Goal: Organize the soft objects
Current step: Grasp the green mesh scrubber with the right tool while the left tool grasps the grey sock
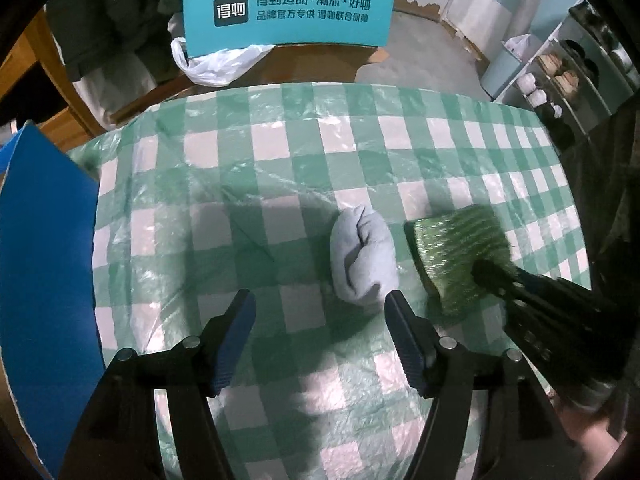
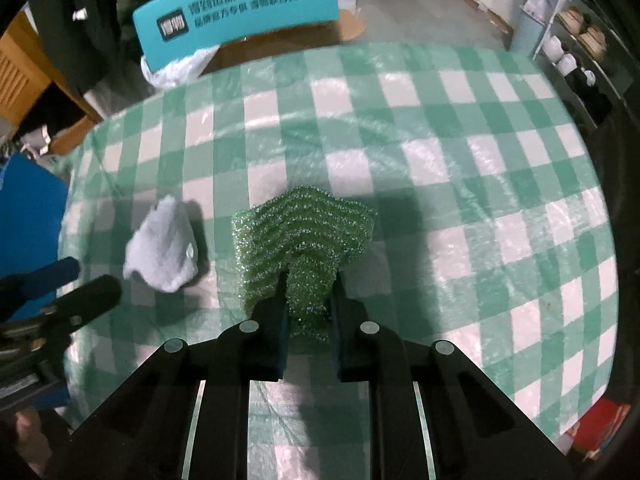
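A green glittery scrub sponge [image 2: 306, 236] is squeezed between the fingers of my right gripper [image 2: 310, 280], which is shut on its near end and holds it over the green-and-white checked tablecloth [image 2: 440, 140]. It also shows in the left wrist view [image 1: 456, 252], with the right gripper [image 1: 492, 274] on its right side. A rolled pale grey cloth [image 1: 362, 256] lies on the table just left of the sponge; it also shows in the right wrist view [image 2: 166, 246]. My left gripper [image 1: 320, 300] is open and empty, its right finger near the cloth's near end.
A blue board [image 1: 44, 260] stands at the table's left edge. Beyond the far edge are a teal box with Chinese print [image 1: 288, 12] and a white plastic bag [image 1: 216, 64]. A shelf with shoes [image 1: 560, 80] stands at the right. A red item [image 2: 600, 424] lies past the table's near right edge.
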Motion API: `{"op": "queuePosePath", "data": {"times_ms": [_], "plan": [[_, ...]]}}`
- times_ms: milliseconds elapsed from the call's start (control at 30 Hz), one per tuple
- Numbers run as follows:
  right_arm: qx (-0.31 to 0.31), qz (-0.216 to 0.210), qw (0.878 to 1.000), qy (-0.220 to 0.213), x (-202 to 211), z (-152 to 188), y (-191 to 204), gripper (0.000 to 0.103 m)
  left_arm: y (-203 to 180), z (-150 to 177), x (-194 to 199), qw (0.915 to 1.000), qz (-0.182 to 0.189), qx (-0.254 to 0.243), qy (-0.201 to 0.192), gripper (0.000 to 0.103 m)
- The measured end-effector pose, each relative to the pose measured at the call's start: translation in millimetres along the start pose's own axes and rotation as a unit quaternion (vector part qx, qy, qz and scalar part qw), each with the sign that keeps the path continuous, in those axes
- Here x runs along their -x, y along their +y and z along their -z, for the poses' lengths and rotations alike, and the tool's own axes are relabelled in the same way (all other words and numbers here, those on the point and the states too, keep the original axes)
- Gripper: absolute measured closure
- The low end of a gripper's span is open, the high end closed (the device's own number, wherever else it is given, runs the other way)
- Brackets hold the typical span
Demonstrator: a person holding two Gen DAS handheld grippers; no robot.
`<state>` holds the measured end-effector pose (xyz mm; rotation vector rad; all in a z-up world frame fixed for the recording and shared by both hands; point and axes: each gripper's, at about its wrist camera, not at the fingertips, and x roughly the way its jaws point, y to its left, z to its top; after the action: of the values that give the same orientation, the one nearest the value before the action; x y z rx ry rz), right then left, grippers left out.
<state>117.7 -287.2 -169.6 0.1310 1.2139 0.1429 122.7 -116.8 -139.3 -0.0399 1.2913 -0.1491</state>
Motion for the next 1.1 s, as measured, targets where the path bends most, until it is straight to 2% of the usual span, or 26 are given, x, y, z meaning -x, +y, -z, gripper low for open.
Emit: {"op": "queuePosePath", "data": {"times_ms": [233,333,367,433,733,800,867,967,1100], "plan": [[-0.007,-0.003,1.000,-0.008,17,1,-10,0.089,-3,-12,-17,0.9997,-0.007,0.017,0.015,0.035],[-0.012,-0.005,1.000,-0.007,20,-1,-13,0.089,-3,-14,-25,0.9993,0.002,0.030,0.021,0.034],[-0.014,-0.005,1.000,-0.008,20,-1,-14,0.089,-3,-15,-26,0.9992,0.002,0.033,0.022,0.030],[-0.014,-0.005,1.000,-0.008,20,-3,-15,0.089,-5,-16,-30,0.9992,0.004,0.035,0.020,0.027],[-0.021,-0.010,1.000,-0.004,18,-6,-16,0.089,-17,-23,-45,0.9987,0.028,0.034,0.026,0.027],[-0.024,-0.010,1.000,-0.004,18,-7,-17,0.089,-18,-24,-48,0.9982,0.035,0.039,0.030,0.031],[-0.025,-0.009,1.000,-0.003,17,-7,-19,0.089,-20,-25,-50,0.9975,0.046,0.041,0.033,0.050],[-0.028,-0.008,1.000,-0.001,17,-7,-20,0.089,-23,-25,-51,0.9970,0.057,0.034,0.040,0.067],[-0.032,-0.009,0.999,-0.001,17,-8,-22,0.089,-27,-24,-48,0.9978,0.054,0.018,0.036,0.079]]}}
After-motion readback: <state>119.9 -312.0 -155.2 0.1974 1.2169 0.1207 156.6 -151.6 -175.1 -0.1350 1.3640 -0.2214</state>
